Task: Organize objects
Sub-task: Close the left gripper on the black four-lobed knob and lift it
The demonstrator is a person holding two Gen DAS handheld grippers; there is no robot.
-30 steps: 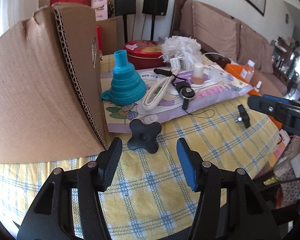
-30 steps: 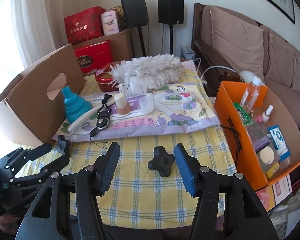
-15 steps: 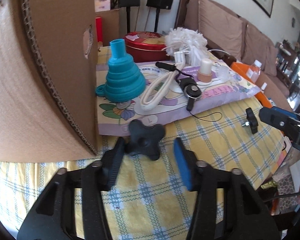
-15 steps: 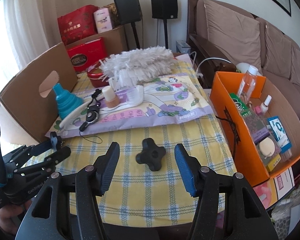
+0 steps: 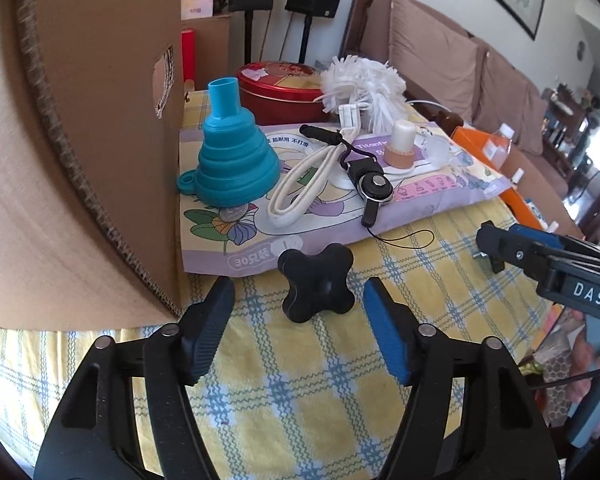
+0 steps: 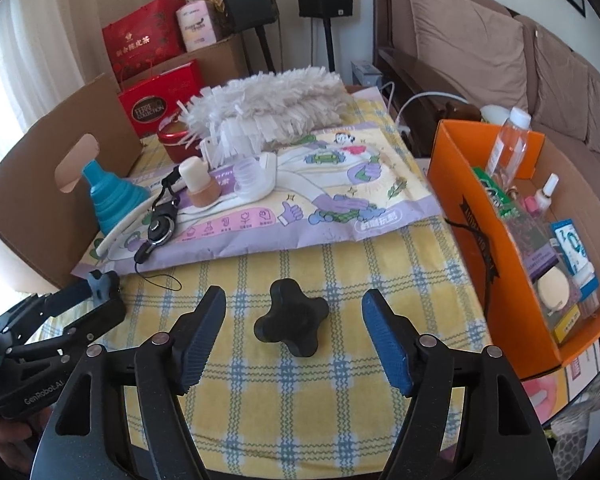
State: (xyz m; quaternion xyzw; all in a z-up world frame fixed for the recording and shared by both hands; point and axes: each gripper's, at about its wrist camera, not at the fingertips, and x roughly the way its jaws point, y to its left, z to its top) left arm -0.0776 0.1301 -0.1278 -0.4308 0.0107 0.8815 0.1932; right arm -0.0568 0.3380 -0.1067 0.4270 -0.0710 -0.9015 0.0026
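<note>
Black plastic four-lobed knobs (image 5: 316, 282) (image 6: 291, 322) sit unheld between both grippers' wide-open fingers (image 5: 208, 334) (image 6: 198, 340), so either could easily be skidded across the checked table (image 6: 340, 400) if clipped off-centre.

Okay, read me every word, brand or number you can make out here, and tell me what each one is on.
"DAS": right gripper body.
"GenRobot.AI": left gripper body.
"FERRERO COLLECTION", partly blurred: red gift box.
"30只装": purple pack.
Other print on the pack, the red bag and the orange box's contents: too small to read.
</note>
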